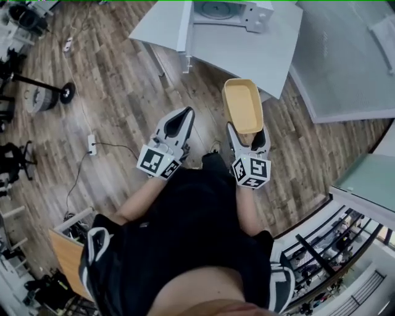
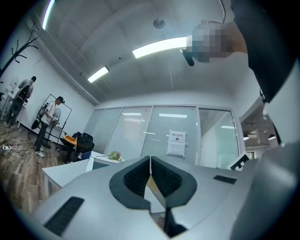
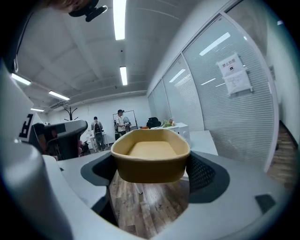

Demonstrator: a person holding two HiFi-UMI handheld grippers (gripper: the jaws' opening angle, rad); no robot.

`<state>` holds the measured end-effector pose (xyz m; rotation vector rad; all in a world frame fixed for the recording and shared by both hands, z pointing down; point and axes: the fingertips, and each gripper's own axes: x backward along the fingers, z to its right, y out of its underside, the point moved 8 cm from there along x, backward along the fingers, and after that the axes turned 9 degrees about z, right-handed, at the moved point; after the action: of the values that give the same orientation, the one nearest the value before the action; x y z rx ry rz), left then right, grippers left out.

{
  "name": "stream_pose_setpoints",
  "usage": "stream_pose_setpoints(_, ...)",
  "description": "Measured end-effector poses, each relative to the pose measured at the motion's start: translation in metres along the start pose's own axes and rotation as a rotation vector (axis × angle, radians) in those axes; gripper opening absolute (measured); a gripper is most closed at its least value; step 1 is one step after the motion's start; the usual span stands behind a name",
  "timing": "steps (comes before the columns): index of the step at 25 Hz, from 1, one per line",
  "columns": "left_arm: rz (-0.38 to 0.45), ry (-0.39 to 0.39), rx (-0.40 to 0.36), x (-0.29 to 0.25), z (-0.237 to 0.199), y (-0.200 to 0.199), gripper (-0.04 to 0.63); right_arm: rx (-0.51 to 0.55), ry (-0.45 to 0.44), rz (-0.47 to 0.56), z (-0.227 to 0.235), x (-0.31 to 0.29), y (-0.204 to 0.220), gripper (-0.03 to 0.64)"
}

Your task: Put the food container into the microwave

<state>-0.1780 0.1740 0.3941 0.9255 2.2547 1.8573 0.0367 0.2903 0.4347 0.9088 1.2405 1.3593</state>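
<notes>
Food container (image 3: 151, 157) clamped in the right gripper (image 3: 151, 174), in the air well short of the microwave (image 1: 225, 12)
Right jaws squeeze only its near end, so most of it hangs out unsupported – a jolt could tilt it or slide it loose; the left gripper (image 2: 150, 177), jaws together on nothing, gives no help. Further out, what looks like the open door (image 1: 185, 28) could catch its far end. Where the pads meet it hides behind its wall, and the microwave is cut off at the head view's top edge

Power strip (image 1: 92, 145) w/ cable on wood floor (image 1: 123, 92); white table (image 1: 271, 55) beyond.
</notes>
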Motion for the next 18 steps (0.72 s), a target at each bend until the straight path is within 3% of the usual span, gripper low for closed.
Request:
stream_pose_setpoints(4,0.009,-0.073,-0.042,-0.064,0.010,0.009,0.031,0.031,-0.072,-0.035,0.060,-0.053,-0.012,0.477)
stream_pose_setpoints(9,0.012,-0.118,-0.055,-0.121,0.003,0.024,0.031,0.016,-0.083,-0.064,0.112,-0.115,-0.013,0.476)
stream_pose_setpoints(18,0.043,-0.115,-0.044,-0.204,-0.064,0.043,0.031,0.038,-0.114,-0.090,0.132,-0.241,-0.012,0.477)
